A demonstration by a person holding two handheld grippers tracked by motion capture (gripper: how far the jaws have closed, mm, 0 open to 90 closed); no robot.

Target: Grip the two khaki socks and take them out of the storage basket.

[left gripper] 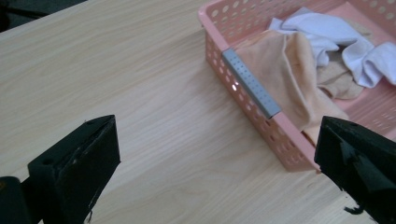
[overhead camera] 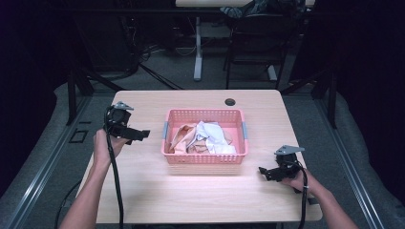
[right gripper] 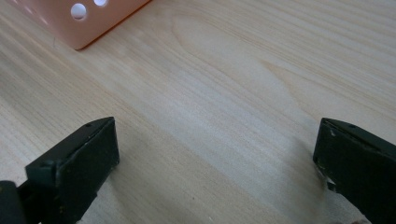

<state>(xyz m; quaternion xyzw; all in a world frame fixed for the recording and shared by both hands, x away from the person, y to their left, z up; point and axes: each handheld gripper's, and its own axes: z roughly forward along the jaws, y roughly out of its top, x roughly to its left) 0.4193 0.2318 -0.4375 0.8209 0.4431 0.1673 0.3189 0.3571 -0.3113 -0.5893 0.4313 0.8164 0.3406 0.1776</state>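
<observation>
Holding both claws off the work, one to each side of the pink perforated plastic basket (overhead camera: 205,157) that sits mid-tabletop. My left claw (overhead camera: 138,135) is spread wide and holds nothing; in the left gripper view its jaws frame bare wood, with the basket's near long wall and grey handle clip (left gripper: 251,83) just ahead and to the right. My right claw (overhead camera: 265,172) is likewise spread and empty, low over the light wood-grain tabletop (overhead camera: 191,195), with a corner of the basket (right gripper: 88,28) near, up and to the left.

Contents: crumpled cloths, all inside the basket. A peach-tan cloth (left gripper: 289,79) lies against the wall nearest my left claw, one edge riding up toward the rim. A white cloth (left gripper: 336,42) is bunched behind it, toward the centre. (There may be more pieces beneath; the heap hides them.)

Step in hand, as I judge it: the approach. Nothing gripped, neither claw over the rim yet.

Next move calls for: left claw up and over the wall, clearing the handle clip, then down onto a raised fold of the peach-tan cloth, since it lies nearest. Keep the jaws wide until they straddle the fold. Risk: snagging two cloths at once, or nudging the basket.
</observation>
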